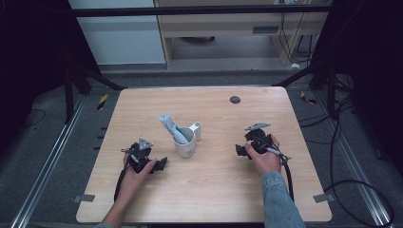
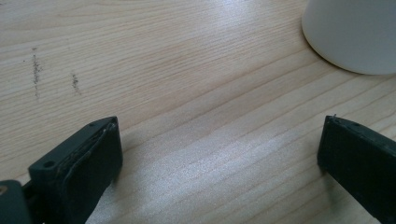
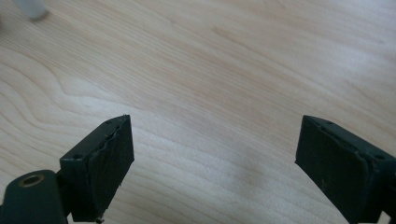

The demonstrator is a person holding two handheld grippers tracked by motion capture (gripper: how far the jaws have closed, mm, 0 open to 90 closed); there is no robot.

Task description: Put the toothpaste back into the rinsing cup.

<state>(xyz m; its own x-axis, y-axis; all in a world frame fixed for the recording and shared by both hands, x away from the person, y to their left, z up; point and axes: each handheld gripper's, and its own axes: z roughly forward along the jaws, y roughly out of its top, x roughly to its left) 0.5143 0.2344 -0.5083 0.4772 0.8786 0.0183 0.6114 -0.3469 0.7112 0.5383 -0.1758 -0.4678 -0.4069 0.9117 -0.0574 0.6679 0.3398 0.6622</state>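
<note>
With the toothpaste tube (image 1: 170,128) standing in the white mug (image 1: 185,143) mid-table, both the left gripper (image 1: 160,164) and right gripper (image 1: 240,151) rest spread and empty, so the next move likely means reaching inward.

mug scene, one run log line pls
left gripper: open, beside mug | right gripper: open, empty | tube: in mug

Left gripper view: white mug (image 2: 355,32) up right of jaws, cut by top and right edges; rim, contents out of frame. Right jaw cut by right edge.

Right gripper view: blurred pale object (image 3: 30,8) far up left of jaws, cut by top edge; identity unclear.

High view: tube (image 1: 171,128) lower end hidden inside mug; print too small.
</note>
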